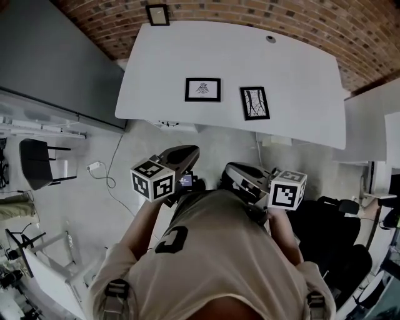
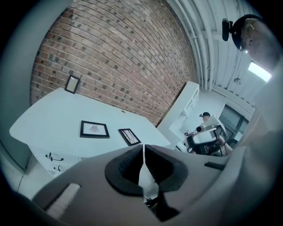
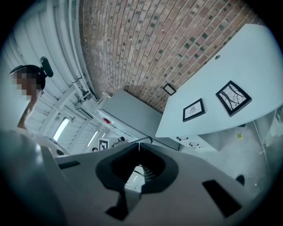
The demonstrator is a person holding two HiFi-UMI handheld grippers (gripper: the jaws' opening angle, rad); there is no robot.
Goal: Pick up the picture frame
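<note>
Two black picture frames lie flat on a white table (image 1: pixel 300 106): a wide frame (image 1: pixel 202 89) near the middle and an upright frame (image 1: pixel 254 102) to its right. A third small frame (image 1: pixel 157 14) leans against the brick wall at the table's far edge. My left gripper (image 1: pixel 182 155) and right gripper (image 1: pixel 240 175) are both shut and empty, held close to the person's chest, well short of the table's near edge. In the left gripper view the wide frame (image 2: pixel 93 129) and the upright frame (image 2: pixel 129 136) lie ahead. In the right gripper view the wide frame (image 3: pixel 193 109) and the upright frame (image 3: pixel 233 97) show at the right.
A dark chair (image 1: pixel 37 162) stands on the floor at the left and a black office chair (image 1: pixel 331 237) at the right. A cable (image 1: pixel 106 175) trails across the floor below the table. White cabinets (image 1: pixel 375 125) flank the table's right side, a grey panel (image 1: pixel 50 62) its left.
</note>
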